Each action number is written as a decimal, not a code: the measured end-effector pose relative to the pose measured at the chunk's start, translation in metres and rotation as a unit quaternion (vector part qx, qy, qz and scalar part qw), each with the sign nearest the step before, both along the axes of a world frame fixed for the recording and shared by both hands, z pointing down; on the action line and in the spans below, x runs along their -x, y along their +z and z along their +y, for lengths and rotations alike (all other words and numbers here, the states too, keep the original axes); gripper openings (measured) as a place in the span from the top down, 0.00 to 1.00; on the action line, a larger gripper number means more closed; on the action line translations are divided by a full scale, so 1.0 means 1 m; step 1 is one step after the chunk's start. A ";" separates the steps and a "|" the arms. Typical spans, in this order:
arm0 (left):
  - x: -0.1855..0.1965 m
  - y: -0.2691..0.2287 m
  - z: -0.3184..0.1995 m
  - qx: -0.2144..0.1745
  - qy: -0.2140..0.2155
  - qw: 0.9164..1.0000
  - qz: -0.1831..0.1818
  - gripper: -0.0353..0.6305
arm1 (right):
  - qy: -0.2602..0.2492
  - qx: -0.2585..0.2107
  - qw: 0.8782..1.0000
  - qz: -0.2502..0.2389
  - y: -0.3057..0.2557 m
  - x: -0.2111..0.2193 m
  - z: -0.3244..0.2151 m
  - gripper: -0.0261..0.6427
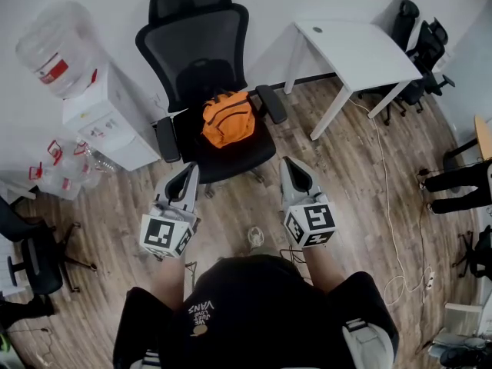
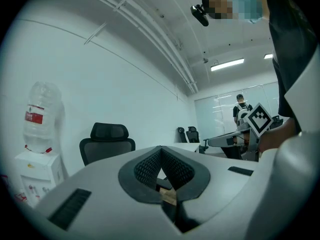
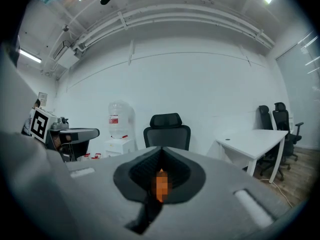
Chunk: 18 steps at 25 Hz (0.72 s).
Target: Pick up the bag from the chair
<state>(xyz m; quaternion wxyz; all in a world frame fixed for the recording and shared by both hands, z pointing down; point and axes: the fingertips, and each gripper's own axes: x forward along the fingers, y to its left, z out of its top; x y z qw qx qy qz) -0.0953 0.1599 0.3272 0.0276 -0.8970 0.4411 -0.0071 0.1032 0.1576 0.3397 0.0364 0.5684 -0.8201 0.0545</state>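
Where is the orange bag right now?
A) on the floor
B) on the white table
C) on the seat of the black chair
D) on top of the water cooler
C: the orange bag lies on the seat of the black chair, between its armrests.

The head view looks steeply down from above the person onto the chair (image 1: 192,52) and the floor (image 1: 361,175), from rather far. Each gripper view sits low, close behind its own jaws, and faces level toward the white wall. All three views share the chair and the cooler (image 1: 108,114).
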 end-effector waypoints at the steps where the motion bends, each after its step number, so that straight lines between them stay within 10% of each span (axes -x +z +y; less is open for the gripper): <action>1: -0.005 0.000 -0.007 -0.001 -0.005 1.000 0.001 0.94 | -0.005 -0.001 1.000 0.001 0.000 -0.005 -0.009 0.96; 18: -0.058 0.010 -0.089 0.004 -0.070 0.998 -0.010 0.94 | -0.066 0.003 0.998 -0.006 0.017 -0.057 -0.113 0.96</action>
